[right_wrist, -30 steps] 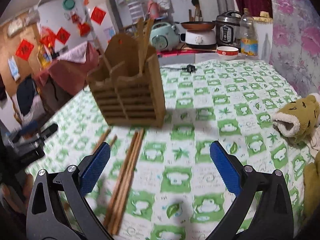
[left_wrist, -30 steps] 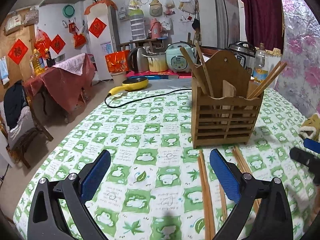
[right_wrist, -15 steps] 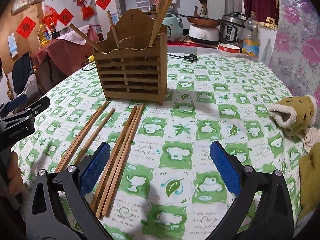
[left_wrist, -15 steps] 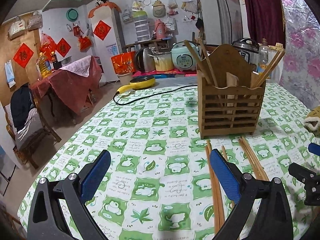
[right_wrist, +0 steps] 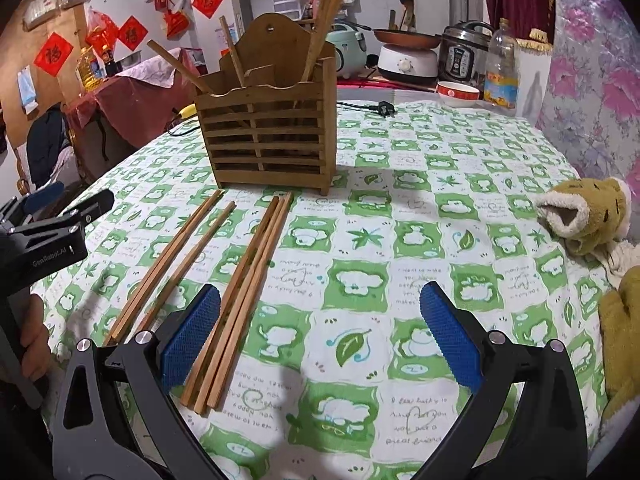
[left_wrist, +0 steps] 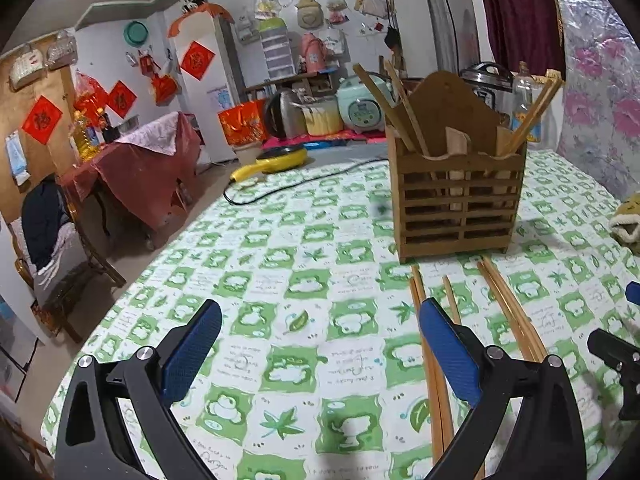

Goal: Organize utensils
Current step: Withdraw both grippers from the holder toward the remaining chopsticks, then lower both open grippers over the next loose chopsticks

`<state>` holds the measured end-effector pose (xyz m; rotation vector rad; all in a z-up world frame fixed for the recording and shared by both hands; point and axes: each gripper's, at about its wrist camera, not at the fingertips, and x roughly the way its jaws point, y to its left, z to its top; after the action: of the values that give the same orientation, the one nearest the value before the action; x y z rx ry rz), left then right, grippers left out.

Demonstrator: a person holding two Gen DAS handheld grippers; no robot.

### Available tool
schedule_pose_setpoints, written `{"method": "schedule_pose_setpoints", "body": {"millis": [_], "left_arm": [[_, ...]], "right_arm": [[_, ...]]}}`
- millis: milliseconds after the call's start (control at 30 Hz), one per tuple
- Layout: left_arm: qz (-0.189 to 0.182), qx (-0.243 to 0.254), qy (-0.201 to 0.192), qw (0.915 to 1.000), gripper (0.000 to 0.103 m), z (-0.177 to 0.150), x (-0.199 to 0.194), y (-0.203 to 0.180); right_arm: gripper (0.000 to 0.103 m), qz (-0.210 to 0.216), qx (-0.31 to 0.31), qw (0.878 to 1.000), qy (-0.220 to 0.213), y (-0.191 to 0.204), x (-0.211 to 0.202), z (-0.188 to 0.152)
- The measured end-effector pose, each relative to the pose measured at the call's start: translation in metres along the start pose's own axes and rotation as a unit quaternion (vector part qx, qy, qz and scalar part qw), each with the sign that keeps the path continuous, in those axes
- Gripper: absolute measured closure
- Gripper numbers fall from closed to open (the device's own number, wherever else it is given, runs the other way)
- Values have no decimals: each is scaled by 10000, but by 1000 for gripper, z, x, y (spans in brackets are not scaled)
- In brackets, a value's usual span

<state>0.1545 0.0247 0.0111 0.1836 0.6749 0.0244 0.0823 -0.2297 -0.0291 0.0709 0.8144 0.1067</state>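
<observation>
A slatted wooden utensil holder stands upright on the green-and-white tablecloth, with a few chopsticks leaning out of its compartments. Several loose wooden chopsticks lie flat on the cloth in front of it, in two bunches. My left gripper hovers open over the cloth, its right finger above one chopstick bunch. My right gripper is open too, its left finger beside the nearer bunch. Neither holds anything. The left gripper also shows at the left edge of the right wrist view, held by a hand.
Plush yellow-brown slippers or mitts lie at the table's right edge. A black power cord and plug lie behind the holder. Cookers, a bowl and a bottle stand beyond the table.
Both grippers have drawn back and lifted a little from the holder; the right wrist view has steadied and now faces the holder square on. Both stay open.
</observation>
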Motion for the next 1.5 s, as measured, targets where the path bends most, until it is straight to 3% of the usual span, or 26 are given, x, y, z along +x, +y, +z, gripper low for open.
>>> {"method": "schedule_pose_setpoints", "body": {"millis": [333,467,600,767,933,1033,1133,1233,1300,1500], "left_arm": [[-1042,-52,865,9908,6,-28,14,9],[-1157,293,838,9893,6,-39,5,2],[-1640,430,1006,9804,6,-48,-2,1],[-1892,697,1302,9708,6,-60,-7,-1],[-1811,1084,1545,9652,6,-69,-4,-10],[-1346,1271,1487,9714,6,-68,2,-9],[-862,989,1429,9810,6,-59,15,8],[-956,354,1538,9828,6,-53,24,29],[-1034,208,1511,9829,6,-51,24,33],[-925,569,1591,9813,6,-55,24,22]], "right_arm": [[7,89,543,9984,86,-21,3,1],[7,82,524,9986,47,-21,2,1],[7,101,582,9982,55,-23,2,1],[7,111,591,9982,54,-23,1,1],[7,109,597,9981,63,-23,1,1],[6,107,603,9981,52,-23,1,1],[7,113,614,9980,41,-23,1,2],[7,120,582,9982,50,-22,1,2],[7,115,516,9986,51,-20,1,2],[7,150,339,9992,131,-14,4,0]]}}
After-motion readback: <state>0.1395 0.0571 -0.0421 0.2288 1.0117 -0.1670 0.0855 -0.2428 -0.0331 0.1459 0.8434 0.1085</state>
